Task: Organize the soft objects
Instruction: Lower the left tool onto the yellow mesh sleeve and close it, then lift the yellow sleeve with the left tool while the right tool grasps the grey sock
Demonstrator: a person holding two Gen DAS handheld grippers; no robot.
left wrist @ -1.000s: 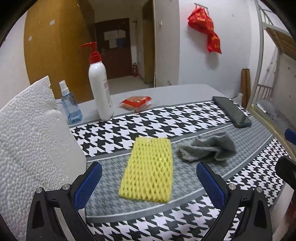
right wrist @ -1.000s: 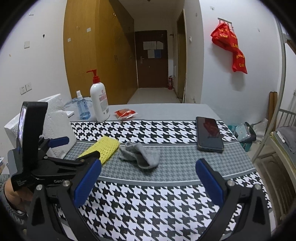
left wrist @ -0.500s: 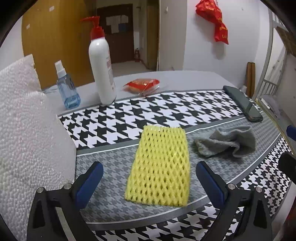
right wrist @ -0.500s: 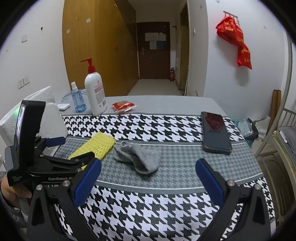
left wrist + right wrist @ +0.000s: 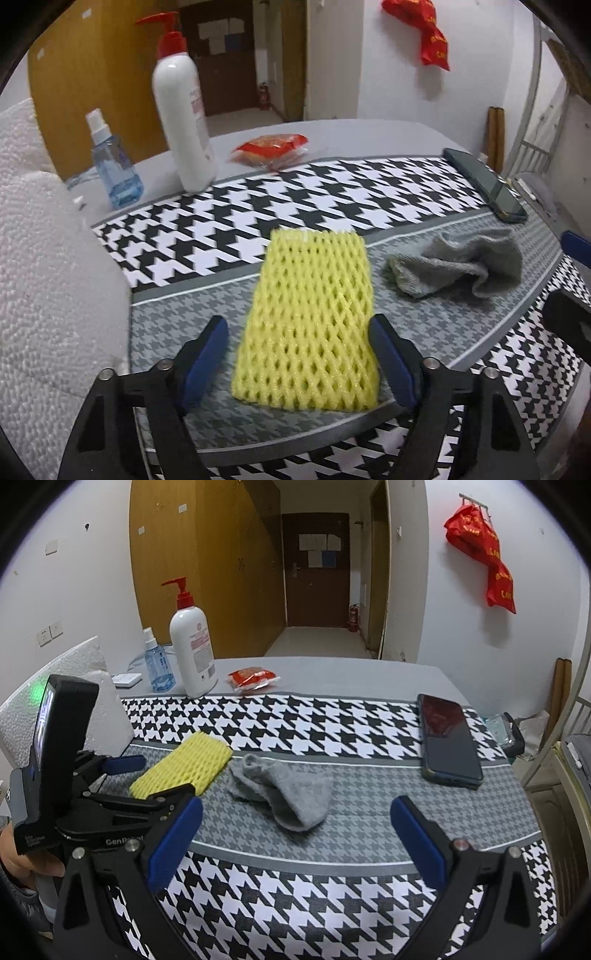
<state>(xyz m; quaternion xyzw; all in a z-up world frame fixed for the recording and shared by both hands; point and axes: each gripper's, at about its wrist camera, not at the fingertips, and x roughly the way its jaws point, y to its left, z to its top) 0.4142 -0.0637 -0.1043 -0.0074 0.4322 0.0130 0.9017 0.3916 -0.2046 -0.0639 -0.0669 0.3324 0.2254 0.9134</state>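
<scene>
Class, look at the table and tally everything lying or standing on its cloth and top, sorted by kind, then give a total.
Soft items: 2, yellow foam net, grey sock
Bottles: 2, pump bottle, spray bottle
Phone: 1
Red packet: 1
Foam block: 1
Small white box: 1
Total: 8

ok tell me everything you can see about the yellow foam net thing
The yellow foam net is a flattened sleeve of soft foam mesh with diamond-shaped holes, roughly rectangular. It lies flat on the grey band of the houndstooth table cloth, its far end reaching the black-and-white pattern. The left gripper straddles its near end, one blue pad on each side, open and not clearly touching it. A crumpled grey sock lies beside it, apart.
</scene>
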